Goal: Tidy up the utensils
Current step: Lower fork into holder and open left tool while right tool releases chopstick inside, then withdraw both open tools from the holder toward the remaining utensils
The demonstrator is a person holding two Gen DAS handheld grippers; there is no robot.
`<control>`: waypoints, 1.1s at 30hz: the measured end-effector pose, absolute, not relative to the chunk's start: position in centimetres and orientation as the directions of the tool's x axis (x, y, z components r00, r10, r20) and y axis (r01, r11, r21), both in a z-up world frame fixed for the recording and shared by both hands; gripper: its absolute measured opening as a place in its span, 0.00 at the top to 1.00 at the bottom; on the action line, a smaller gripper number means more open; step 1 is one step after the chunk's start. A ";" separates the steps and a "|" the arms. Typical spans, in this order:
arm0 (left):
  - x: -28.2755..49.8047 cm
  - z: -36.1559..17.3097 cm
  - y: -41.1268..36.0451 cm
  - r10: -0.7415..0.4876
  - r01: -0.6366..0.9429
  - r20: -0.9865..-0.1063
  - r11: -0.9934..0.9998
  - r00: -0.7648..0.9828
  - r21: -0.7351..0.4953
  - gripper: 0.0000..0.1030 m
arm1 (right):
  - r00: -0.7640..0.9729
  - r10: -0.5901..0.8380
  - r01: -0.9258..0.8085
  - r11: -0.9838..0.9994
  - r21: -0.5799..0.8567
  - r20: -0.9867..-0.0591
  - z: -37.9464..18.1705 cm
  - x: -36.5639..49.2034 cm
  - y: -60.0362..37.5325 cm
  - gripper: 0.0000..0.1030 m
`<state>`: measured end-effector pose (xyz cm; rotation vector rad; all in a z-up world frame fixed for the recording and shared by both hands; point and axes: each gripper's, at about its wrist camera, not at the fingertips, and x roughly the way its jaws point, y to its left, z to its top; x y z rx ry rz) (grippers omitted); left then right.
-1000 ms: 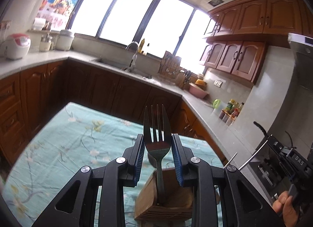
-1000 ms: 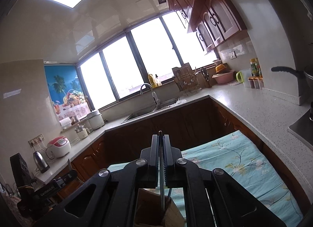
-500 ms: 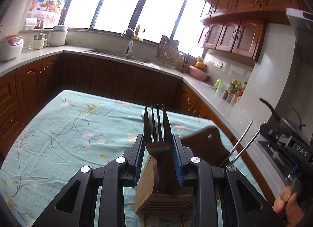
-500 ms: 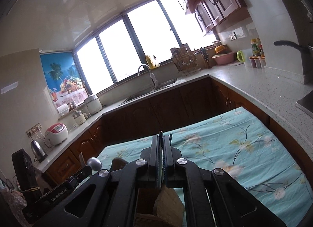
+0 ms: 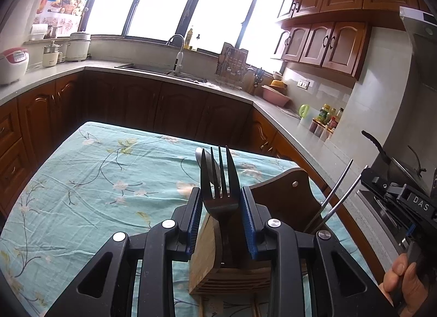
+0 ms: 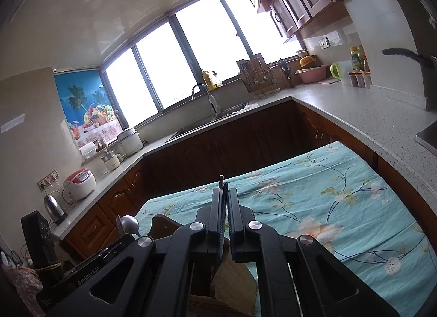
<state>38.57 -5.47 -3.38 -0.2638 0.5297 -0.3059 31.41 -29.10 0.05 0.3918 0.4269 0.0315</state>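
Observation:
In the left wrist view my left gripper point(image 5: 220, 202) is shut on a dark fork point(image 5: 220, 180), tines up, its handle down in the front slot of a wooden utensil holder point(image 5: 210, 259). A spoon point(image 5: 209, 162) stands behind the fork. Two thin metal sticks point(image 5: 337, 196) lean out of the holder's right side. In the right wrist view my right gripper point(image 6: 226, 202) is shut on those thin sticks point(image 6: 221, 183), held edge-on above the holder point(image 6: 235, 281). The spoon's round bowl point(image 6: 129, 223) shows at the left.
The holder stands on a table with a teal floral cloth point(image 5: 90, 180). Wooden cabinets and a grey counter point(image 5: 295, 131) run around it, with a sink point(image 5: 174, 71), a rice cooker point(image 5: 12, 64) and a stove point(image 5: 393, 207) at the right.
Both views tilted downward, showing more of the table. The fork sank lower into the holder. The sticks in my right gripper dropped toward the holder.

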 end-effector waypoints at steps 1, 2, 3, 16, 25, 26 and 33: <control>38.2 -3.7 -5.3 -0.352 0.217 -0.453 0.921 0.820 -0.323 0.73 | 0.909 0.114 0.053 0.922 0.383 -0.401 -0.1 31.5 -29.2 0.92; 38.2 -3.6 -5.3 -0.354 0.218 -0.454 0.920 0.818 -0.324 0.73 | 0.907 0.117 0.054 0.920 0.389 -0.404 -0.2 31.6 -29.3 0.92; 38.0 -3.9 -5.3 -0.355 0.219 -0.455 0.920 0.817 -0.324 0.73 | 0.906 0.118 0.056 0.918 0.392 -0.406 -0.3 31.6 -29.3 0.92; 37.1 -3.6 -5.3 -0.355 0.227 -0.455 0.922 0.816 -0.313 0.62 | 0.902 0.129 0.057 0.910 0.411 -0.411 -0.6 31.6 -29.3 0.63; 34.4 -3.2 -3.8 -0.346 0.215 -0.453 0.924 0.822 -0.316 0.20 | 0.914 0.130 0.048 0.906 0.421 -0.384 -0.4 29.8 -29.5 0.11; 34.0 -3.2 -3.6 -0.346 0.216 -0.454 0.924 0.821 -0.314 0.19 | 0.914 0.131 0.047 0.905 0.422 -0.384 -0.4 29.5 -29.5 0.08; 30.8 -3.3 -2.1 -0.333 0.203 -0.482 0.931 0.810 -0.303 0.18 | 0.907 0.136 0.056 0.899 0.433 -0.400 -0.9 27.1 -29.5 0.07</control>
